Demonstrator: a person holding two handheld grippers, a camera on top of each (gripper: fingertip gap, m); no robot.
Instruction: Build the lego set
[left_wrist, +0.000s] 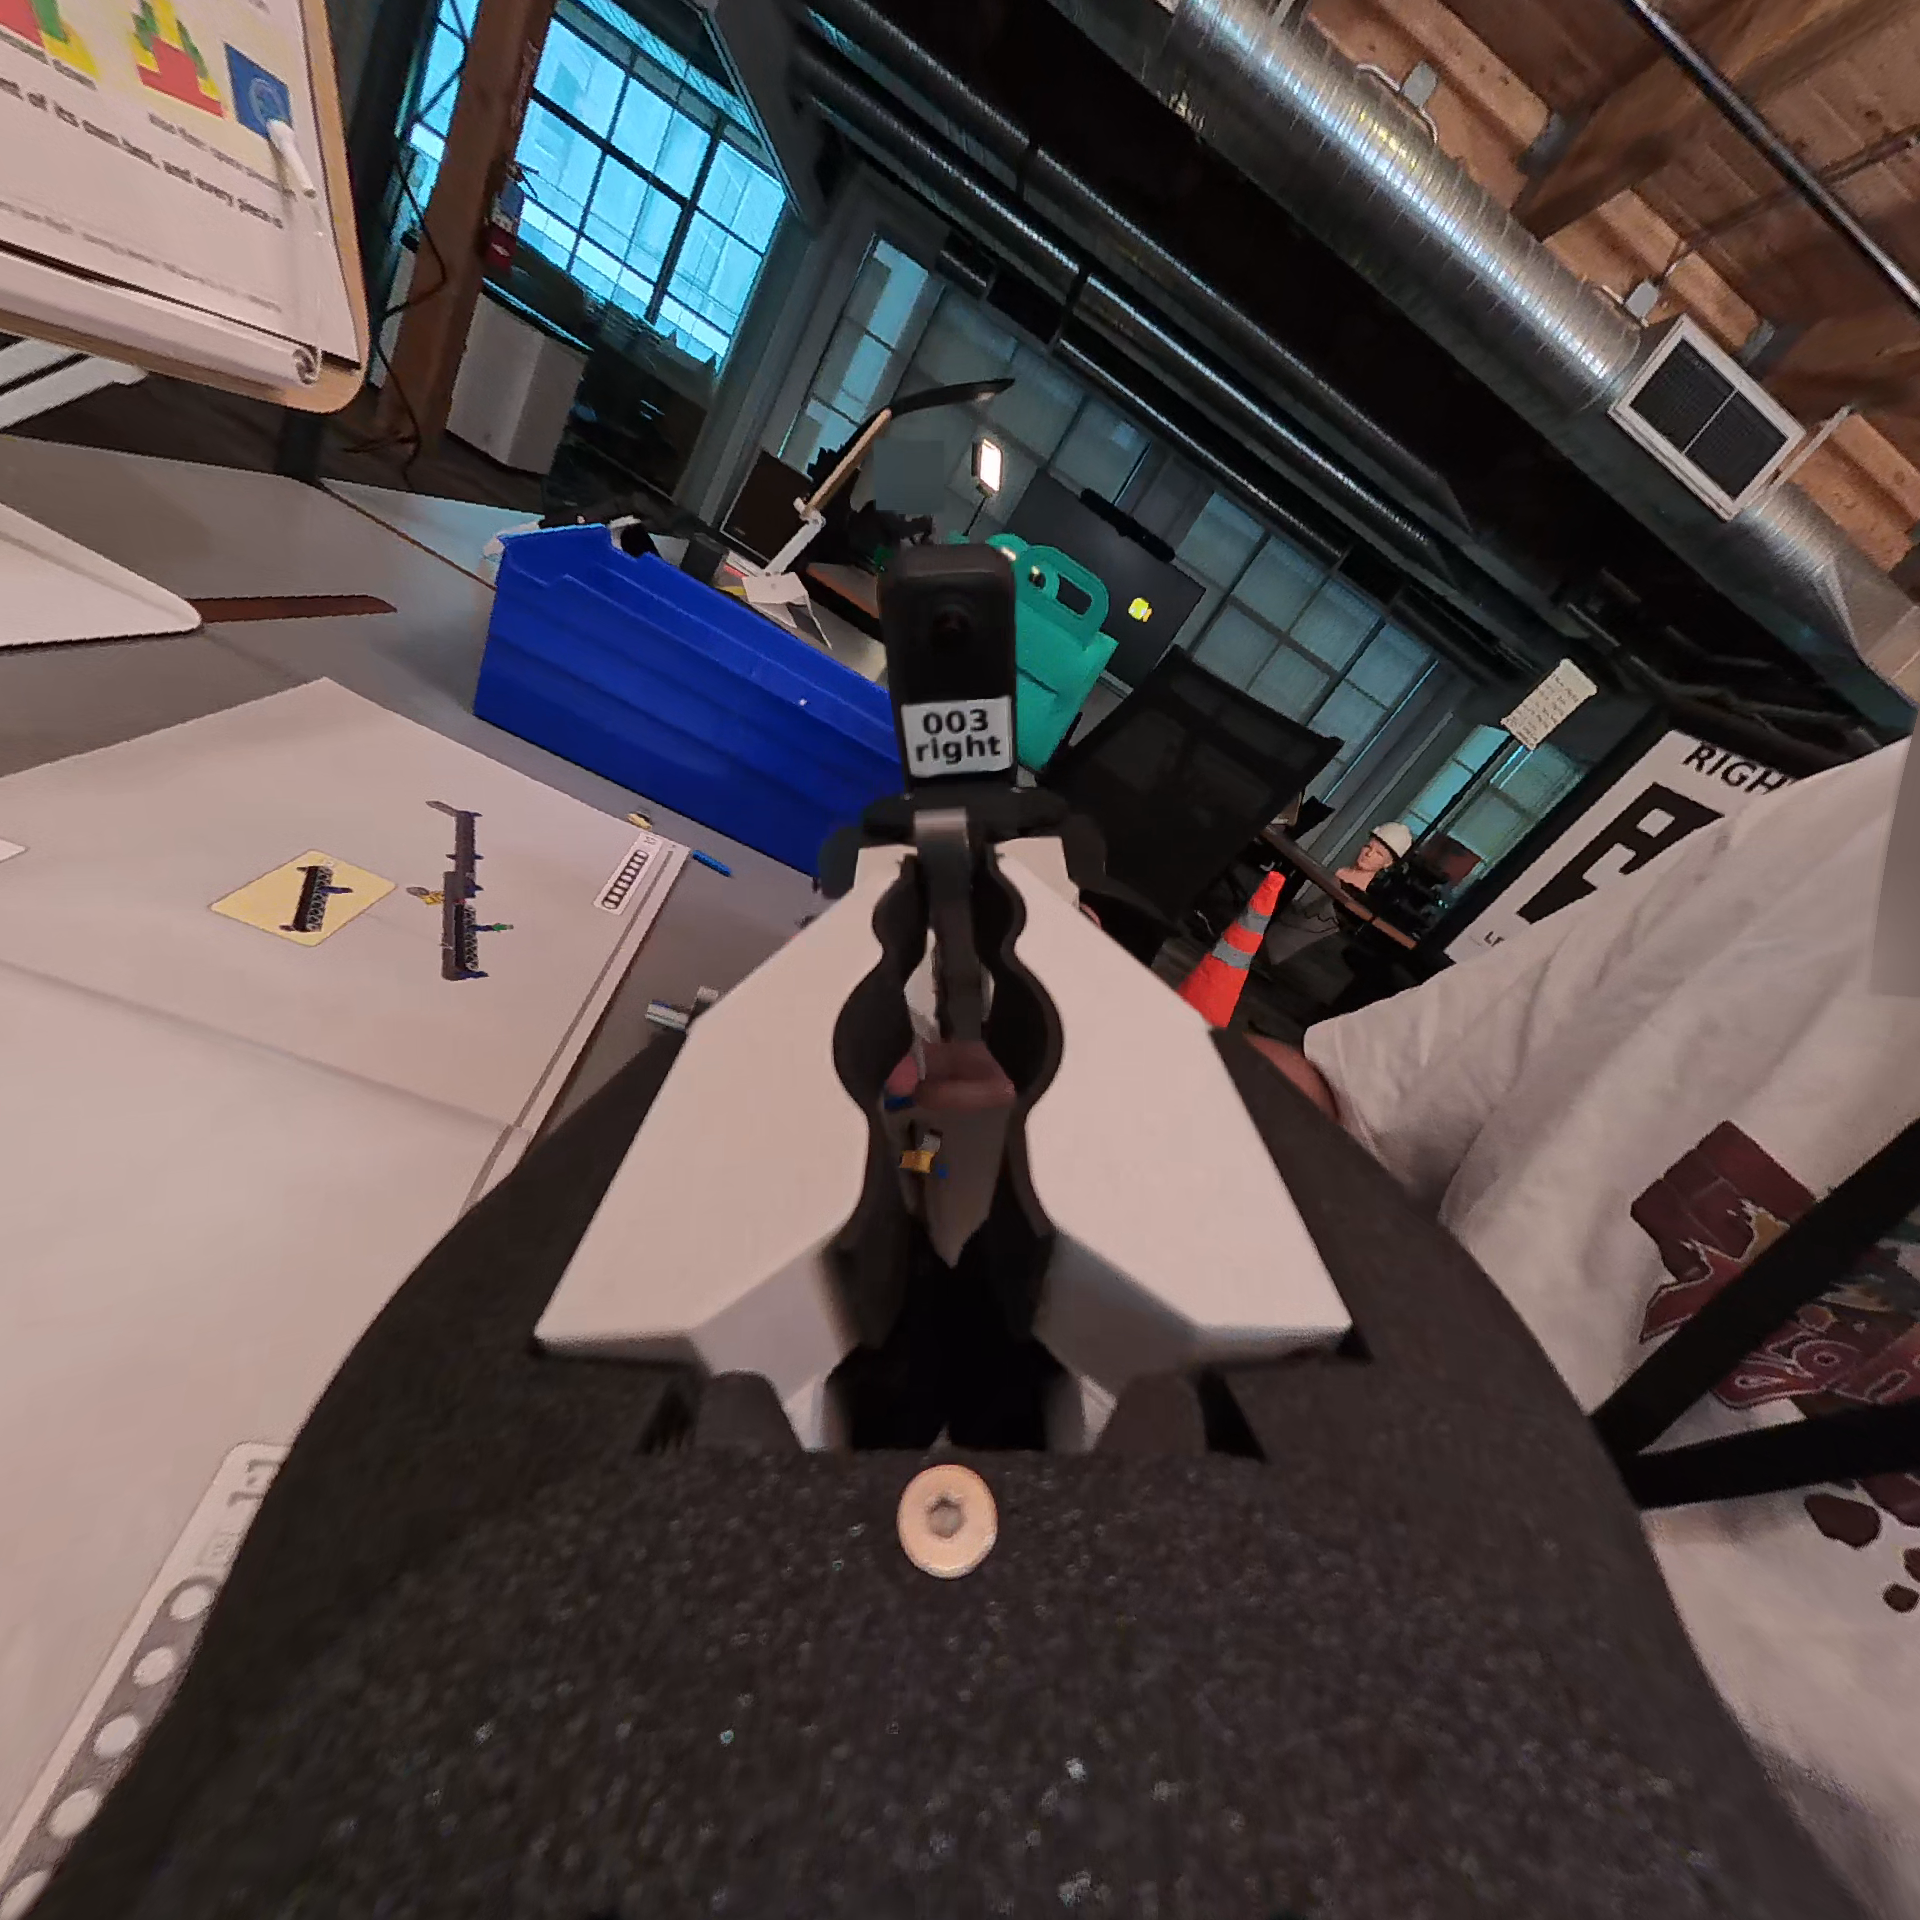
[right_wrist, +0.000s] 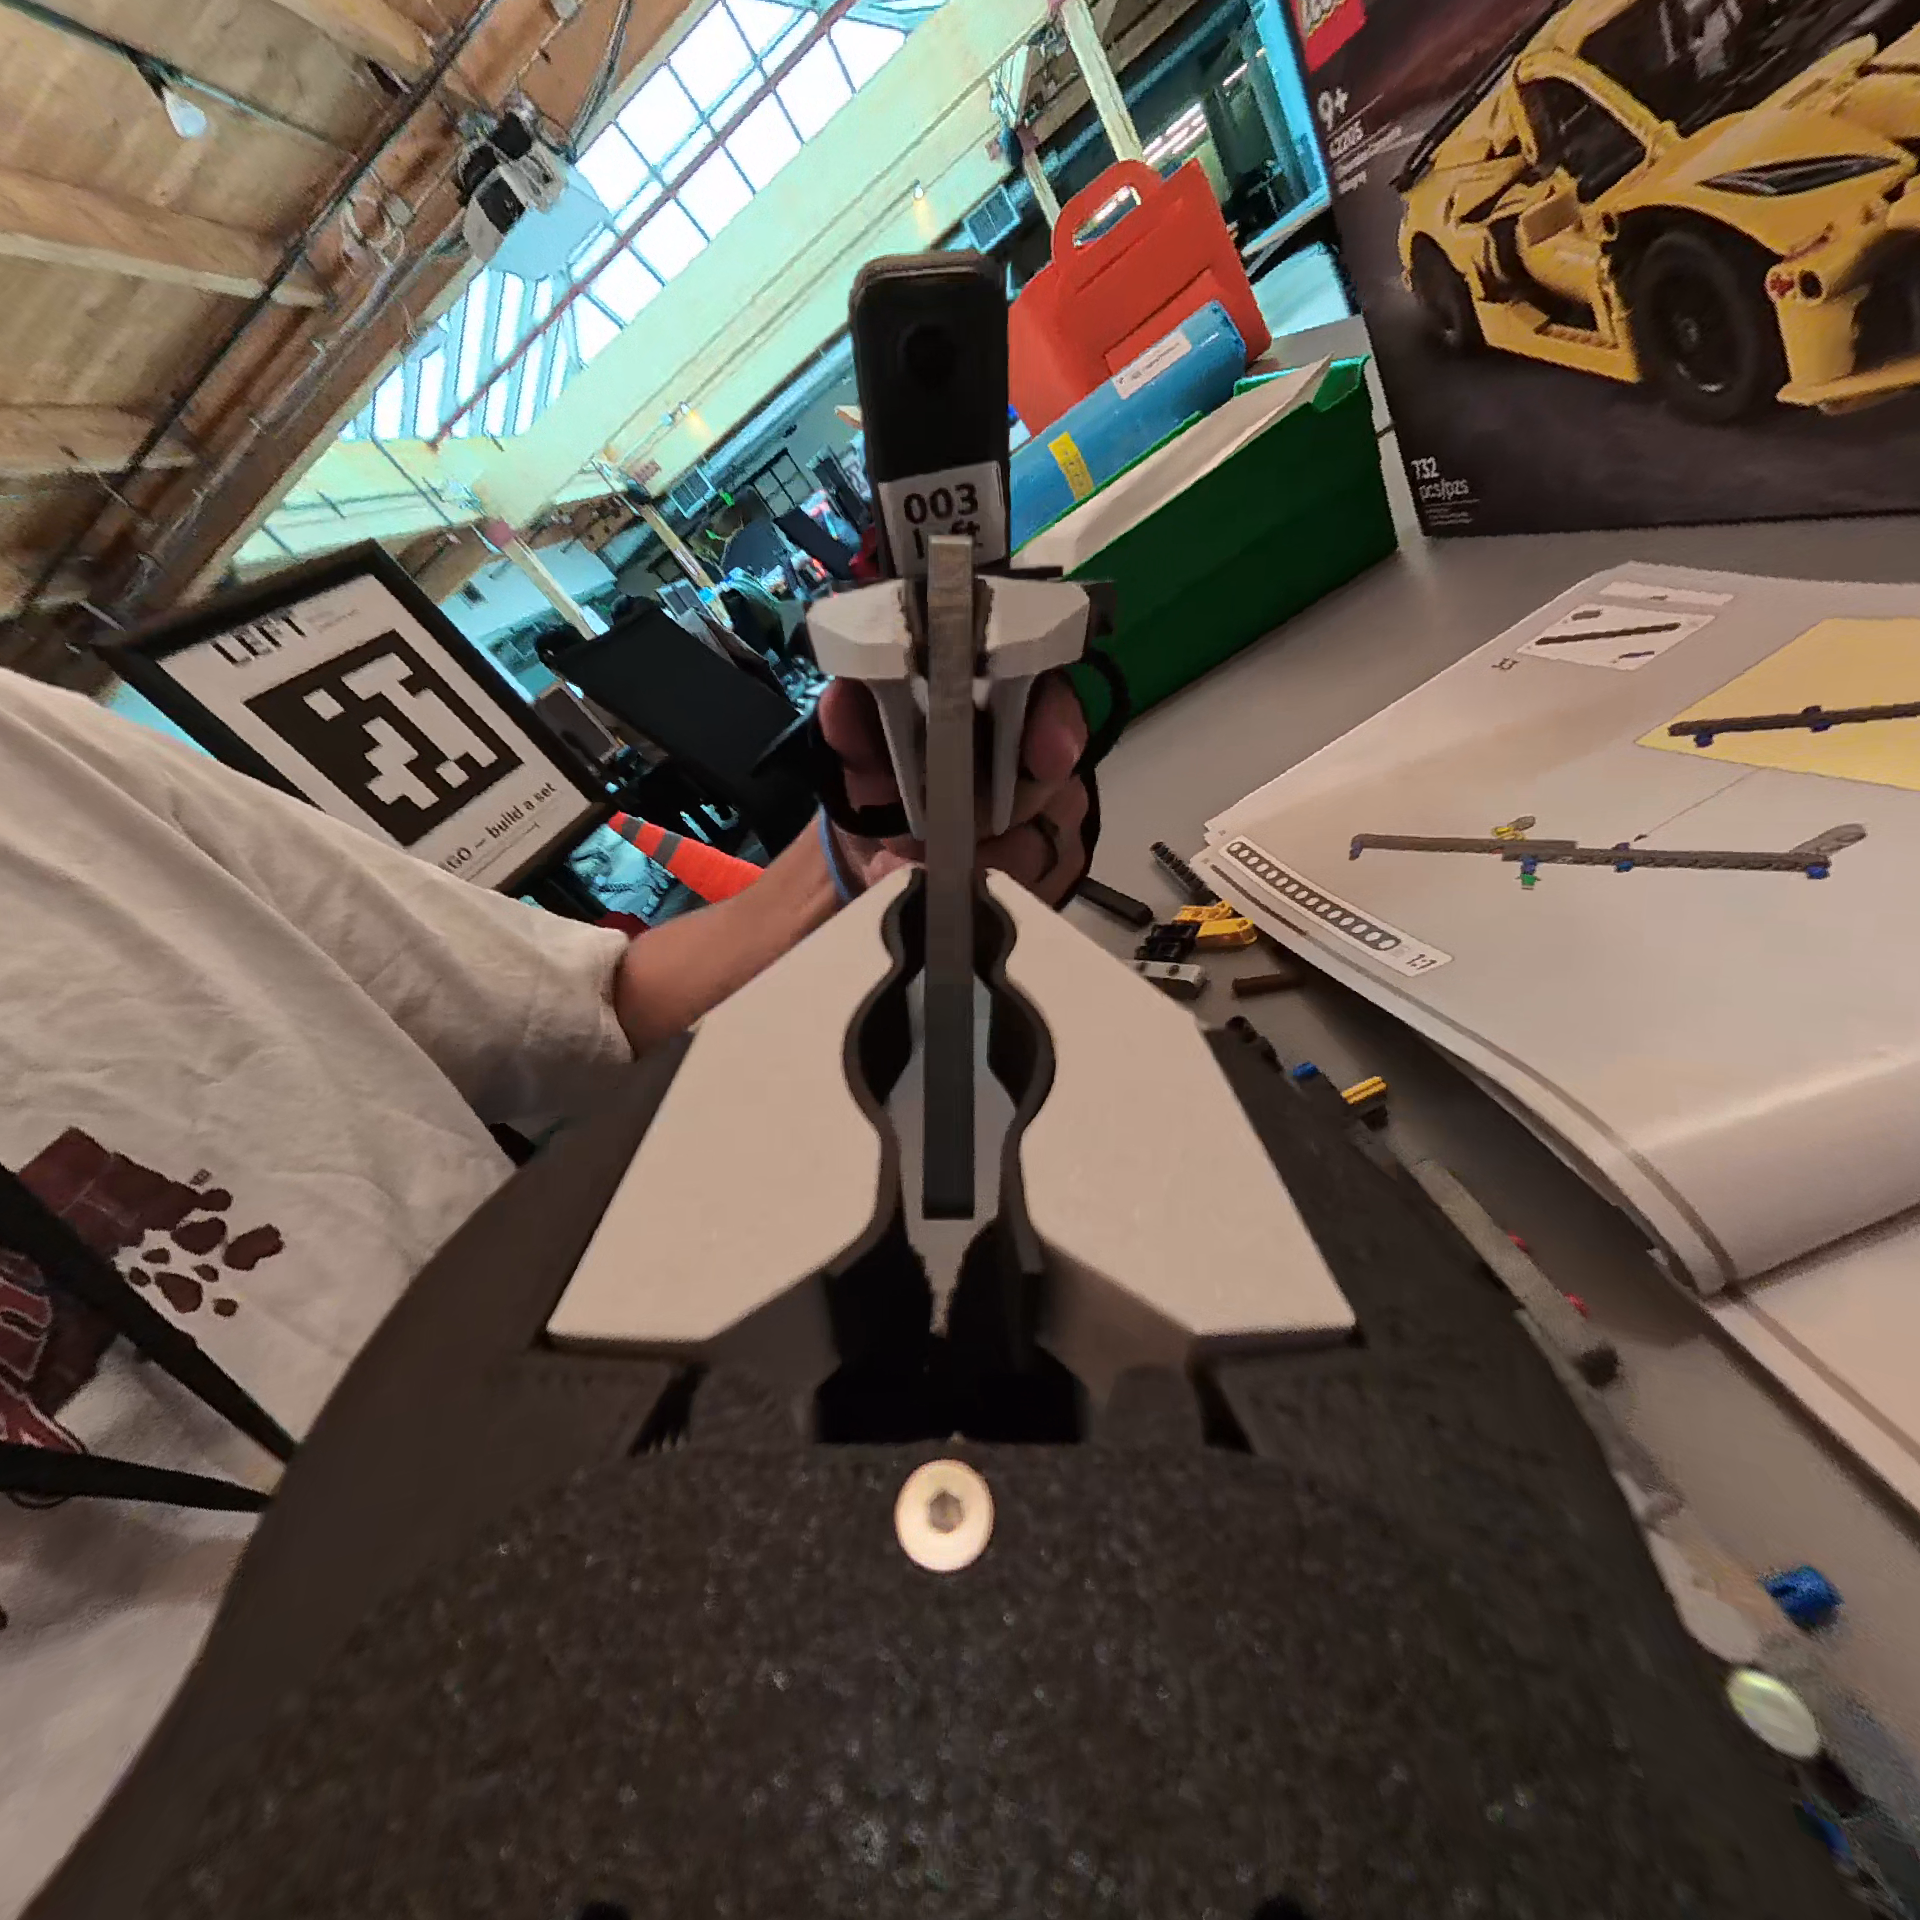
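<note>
The two grippers are facing each other above the grey surface (right_wrist: 1558, 561), sharing one long grey Lego beam (right_wrist: 949, 883) held edge-on to both cameras. In the right wrist view, the right gripper (right_wrist: 949, 914) is pinching narrowly on the near end of the beam, while the left gripper (right_wrist: 951, 623) beyond is clamping the far end, with a person's hand (right_wrist: 1049, 769) wrapping its handle. The beam is partly covering the label on that gripper's camera.

In the left wrist view, the left gripper (left_wrist: 951, 914) is closing tight on the same beam (left_wrist: 961, 966), which is showing only as a thin dark strip; small blue and yellow parts (left_wrist: 920, 1158) deeper in the gap are too shadowed to identify. The right gripper (left_wrist: 951, 831) is sitting just beyond, mostly hidden.

An open instruction booklet (right_wrist: 1621, 935) is lying on the surface, cut off at the frame edge. Loose Lego pieces (right_wrist: 1195, 935) are lying scattered beside it, the nearer ones blurring out. A set box with a yellow car (right_wrist: 1662, 208) is standing behind, cropped. A blue bin (left_wrist: 665, 686) is resting beyond the booklet (left_wrist: 312, 987).
</note>
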